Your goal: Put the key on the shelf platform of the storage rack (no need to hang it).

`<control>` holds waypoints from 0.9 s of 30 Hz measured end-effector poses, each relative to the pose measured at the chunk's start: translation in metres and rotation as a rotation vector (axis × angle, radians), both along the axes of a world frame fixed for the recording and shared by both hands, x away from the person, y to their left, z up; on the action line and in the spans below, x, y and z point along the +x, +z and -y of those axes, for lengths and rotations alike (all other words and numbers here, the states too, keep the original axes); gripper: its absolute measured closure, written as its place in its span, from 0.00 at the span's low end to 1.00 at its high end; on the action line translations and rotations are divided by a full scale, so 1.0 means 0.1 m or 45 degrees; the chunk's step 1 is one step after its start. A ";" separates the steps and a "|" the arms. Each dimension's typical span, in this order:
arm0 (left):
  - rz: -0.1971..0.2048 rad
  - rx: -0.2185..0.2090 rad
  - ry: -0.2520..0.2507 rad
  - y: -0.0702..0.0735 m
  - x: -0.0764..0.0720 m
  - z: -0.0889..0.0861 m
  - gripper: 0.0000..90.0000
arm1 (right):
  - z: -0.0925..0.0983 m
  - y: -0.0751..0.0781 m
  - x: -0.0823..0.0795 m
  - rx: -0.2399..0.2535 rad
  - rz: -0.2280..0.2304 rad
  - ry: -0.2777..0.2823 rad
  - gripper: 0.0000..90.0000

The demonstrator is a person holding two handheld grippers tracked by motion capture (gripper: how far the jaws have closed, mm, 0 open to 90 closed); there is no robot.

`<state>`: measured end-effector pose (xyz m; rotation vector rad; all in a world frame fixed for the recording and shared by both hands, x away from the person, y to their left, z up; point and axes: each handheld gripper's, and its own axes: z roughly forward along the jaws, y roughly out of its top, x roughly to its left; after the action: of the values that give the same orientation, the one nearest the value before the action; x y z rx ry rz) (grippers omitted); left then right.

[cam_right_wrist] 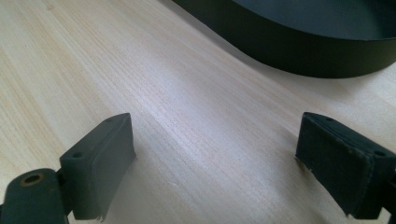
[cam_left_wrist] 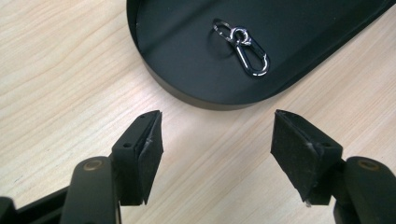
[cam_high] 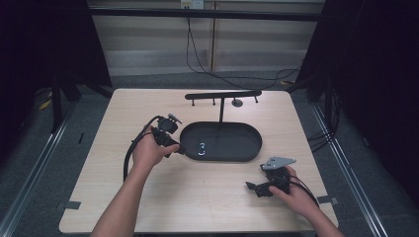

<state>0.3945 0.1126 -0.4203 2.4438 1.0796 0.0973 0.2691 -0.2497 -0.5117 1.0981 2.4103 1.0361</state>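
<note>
A black oval tray (cam_high: pixel 247 148) lies in the middle of the wooden table. In it rests a small silver carabiner clip with a ring (cam_high: pixel 201 148) (cam_left_wrist: pixel 243 50). My left gripper (cam_high: pixel 181 149) (cam_left_wrist: pixel 217 140) hovers at the tray's left end, jaws open and empty, pointing toward the clip. Near the table's front right, my right gripper (cam_high: pixel 251 187) (cam_right_wrist: pixel 215 154) rests low over bare wood, jaws wide open with nothing between them; the tray's wall (cam_right_wrist: pixel 299 51) lies ahead of it.
A black T-shaped hanger stand (cam_high: pixel 222 96) with small pegs rises behind the tray. Cables trail from both grippers. The table edge (cam_high: pixel 197 231) is close to the person's forearms. Dark curtains flank the table.
</note>
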 end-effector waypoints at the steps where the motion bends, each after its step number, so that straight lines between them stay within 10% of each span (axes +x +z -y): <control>1: 0.002 0.000 -0.003 0.00 0.00 -0.01 0.38 | 0.00 0.00 0.00 0.000 -0.001 -0.001 0.12; 27: 0.005 -0.015 0.024 -0.04 -0.12 -0.34 0.36 | 0.00 0.00 0.00 0.000 0.000 0.000 0.12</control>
<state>0.3829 0.1463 -0.4246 2.4223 1.0990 0.1014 0.2691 -0.2497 -0.5116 1.0984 2.4104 1.0360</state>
